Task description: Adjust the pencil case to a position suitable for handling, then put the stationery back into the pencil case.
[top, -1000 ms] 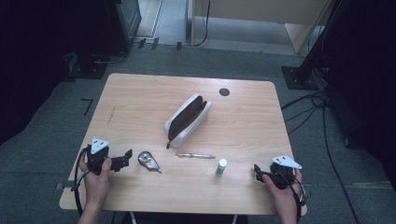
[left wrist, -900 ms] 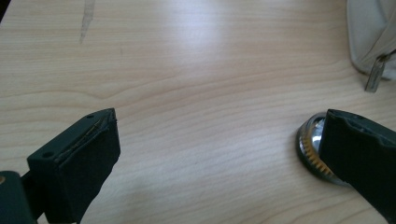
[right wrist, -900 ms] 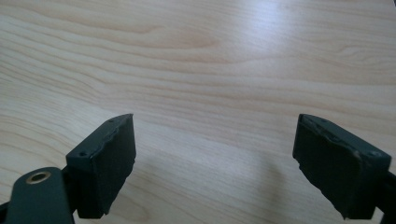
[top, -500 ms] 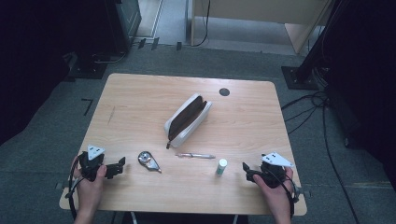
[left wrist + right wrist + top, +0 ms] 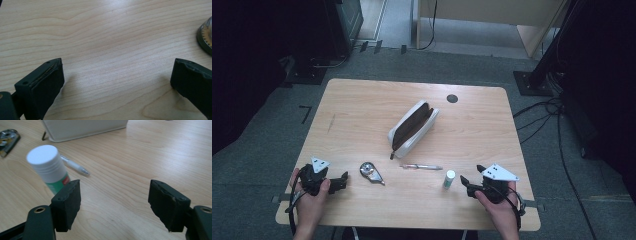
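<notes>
Closing a little yet gripping nothing, the right tongs (image 5: 113, 200) sit beside the glue stick (image 5: 48, 167); left tongs (image 5: 117, 87) gape, empty.

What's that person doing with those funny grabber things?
A person holds a gripper in each hand at a wooden table. The right gripper points at a glue stick, its jaws just closing with nothing between them. The left gripper sits open near a tape measure. A pen and open pencil case lie untouched.
</notes>
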Action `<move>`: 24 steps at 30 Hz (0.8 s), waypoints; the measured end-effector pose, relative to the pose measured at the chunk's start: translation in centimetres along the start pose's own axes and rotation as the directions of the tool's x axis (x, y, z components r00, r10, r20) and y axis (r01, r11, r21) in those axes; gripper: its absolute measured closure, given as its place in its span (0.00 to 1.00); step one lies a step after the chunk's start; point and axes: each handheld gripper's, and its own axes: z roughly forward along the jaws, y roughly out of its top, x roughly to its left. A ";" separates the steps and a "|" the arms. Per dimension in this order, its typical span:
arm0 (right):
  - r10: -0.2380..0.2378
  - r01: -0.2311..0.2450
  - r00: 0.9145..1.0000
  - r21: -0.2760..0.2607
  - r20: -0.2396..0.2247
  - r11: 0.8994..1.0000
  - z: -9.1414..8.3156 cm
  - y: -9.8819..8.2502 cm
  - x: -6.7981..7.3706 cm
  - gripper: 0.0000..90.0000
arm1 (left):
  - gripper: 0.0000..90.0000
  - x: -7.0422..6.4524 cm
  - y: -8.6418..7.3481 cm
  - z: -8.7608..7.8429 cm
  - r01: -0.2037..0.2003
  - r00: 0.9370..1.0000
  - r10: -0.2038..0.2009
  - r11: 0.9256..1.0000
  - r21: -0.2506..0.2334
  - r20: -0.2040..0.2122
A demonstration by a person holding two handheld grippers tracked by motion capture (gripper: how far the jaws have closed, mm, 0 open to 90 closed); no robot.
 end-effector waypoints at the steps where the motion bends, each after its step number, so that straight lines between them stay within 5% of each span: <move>1: 0.000 0.000 1.000 -0.003 -0.005 1.000 -0.1 0.0 0.1 0.31 | 0.00 0.0 0.0 0.0 0.002 1.000 -0.002 1.000 0.001 0.002; 15: 0.019 -0.024 0.994 -0.045 -0.109 0.999 -0.8 0.4 0.6 0.42 | 0.00 0.3 0.0 0.1 0.019 0.999 -0.019 1.000 0.014 0.030; 24: 0.005 -0.014 0.983 -0.047 -0.185 0.999 -0.5 0.6 1.7 0.49 | 0.00 0.2 0.0 0.1 0.010 0.999 -0.010 1.000 0.014 0.037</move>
